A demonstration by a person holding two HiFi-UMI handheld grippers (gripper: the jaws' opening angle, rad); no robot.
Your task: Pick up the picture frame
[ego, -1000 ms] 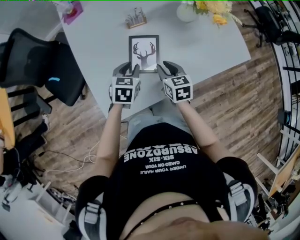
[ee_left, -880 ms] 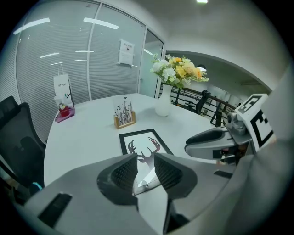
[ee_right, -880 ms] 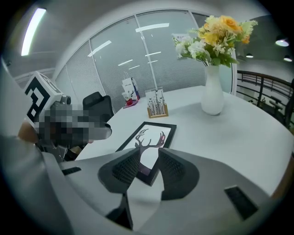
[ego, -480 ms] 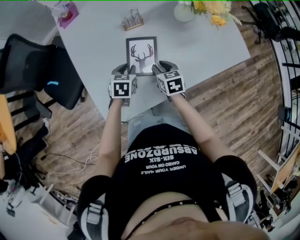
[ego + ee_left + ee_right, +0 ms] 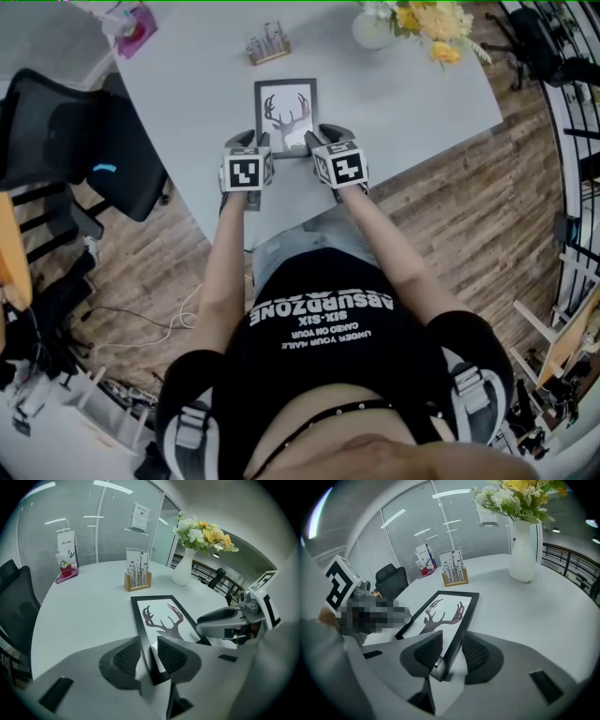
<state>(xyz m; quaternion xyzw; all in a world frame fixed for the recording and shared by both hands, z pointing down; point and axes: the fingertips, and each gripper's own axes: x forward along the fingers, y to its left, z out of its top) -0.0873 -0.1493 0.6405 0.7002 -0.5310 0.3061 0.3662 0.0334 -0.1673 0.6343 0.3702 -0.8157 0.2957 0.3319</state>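
The picture frame [image 5: 286, 114] lies flat on the white surface [image 5: 187, 103], close to its near edge. Your left gripper [image 5: 149, 645] has its fingers spread astride the frame's near left corner, not pinching it. On your right gripper [image 5: 451, 648] the fingers have just been opening and stand spread astride the near right corner. Beyond, a vase [image 5: 372, 28] holds flowers [image 5: 427, 17], and a wooden holder [image 5: 269, 45] holds a printed card. Bare surface flanks the frame.
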